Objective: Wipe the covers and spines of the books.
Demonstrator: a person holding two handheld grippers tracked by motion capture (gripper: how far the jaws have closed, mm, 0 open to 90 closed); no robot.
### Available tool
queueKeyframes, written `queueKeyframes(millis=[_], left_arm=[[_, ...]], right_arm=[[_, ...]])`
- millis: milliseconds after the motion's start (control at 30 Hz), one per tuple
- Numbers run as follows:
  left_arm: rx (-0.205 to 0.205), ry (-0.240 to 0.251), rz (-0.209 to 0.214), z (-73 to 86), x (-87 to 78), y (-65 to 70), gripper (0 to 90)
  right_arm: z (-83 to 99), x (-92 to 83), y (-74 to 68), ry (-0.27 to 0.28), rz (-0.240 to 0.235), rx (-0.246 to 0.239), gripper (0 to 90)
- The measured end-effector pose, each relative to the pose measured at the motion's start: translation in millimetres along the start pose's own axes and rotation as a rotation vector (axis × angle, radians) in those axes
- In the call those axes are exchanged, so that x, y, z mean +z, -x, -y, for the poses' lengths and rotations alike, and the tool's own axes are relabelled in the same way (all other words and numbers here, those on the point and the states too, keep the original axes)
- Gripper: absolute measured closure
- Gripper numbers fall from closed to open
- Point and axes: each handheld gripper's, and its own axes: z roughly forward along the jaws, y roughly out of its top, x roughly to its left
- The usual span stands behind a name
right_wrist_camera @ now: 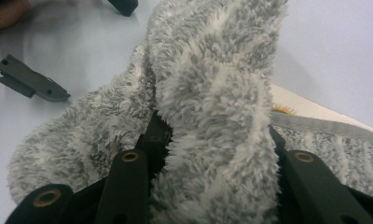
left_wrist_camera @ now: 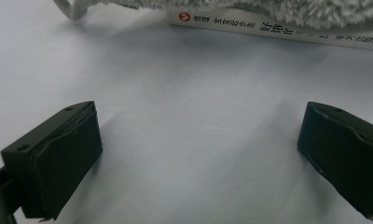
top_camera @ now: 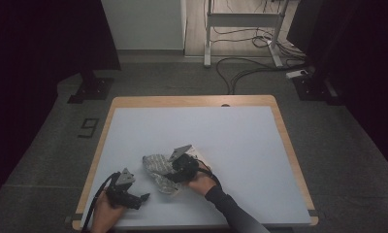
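A fluffy grey cloth (top_camera: 156,166) lies crumpled on the pale table mat (top_camera: 235,136), partly over a white book (top_camera: 198,152). My right gripper (top_camera: 171,170) is shut on a raised fold of the cloth (right_wrist_camera: 212,84), which bulges up between the jaws; the gripper (right_wrist_camera: 212,135) has the book's (right_wrist_camera: 292,100) corner showing behind it. My left gripper (top_camera: 141,198) rests near the front left edge, open with nothing between its jaws (left_wrist_camera: 198,154). Ahead of it lie the book's printed spine (left_wrist_camera: 278,30) and the cloth's (left_wrist_camera: 315,11) edge.
The table has a wooden rim (top_camera: 192,101). Beyond it the floor holds loose cables (top_camera: 245,73), a white desk frame (top_camera: 240,29) and black stand bases (top_camera: 90,90). Dark curtains hang on both sides.
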Motion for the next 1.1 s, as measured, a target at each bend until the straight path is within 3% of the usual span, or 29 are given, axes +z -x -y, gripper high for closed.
queueKeyframes(millis=[1100], left_arm=[[0.0, 0.001, 0.0, 0.0, 0.1, 0.1, 0.0]], right_arm=[[28.0, -28.7, 46.3, 0.007, 0.112, 0.095, 58.1]])
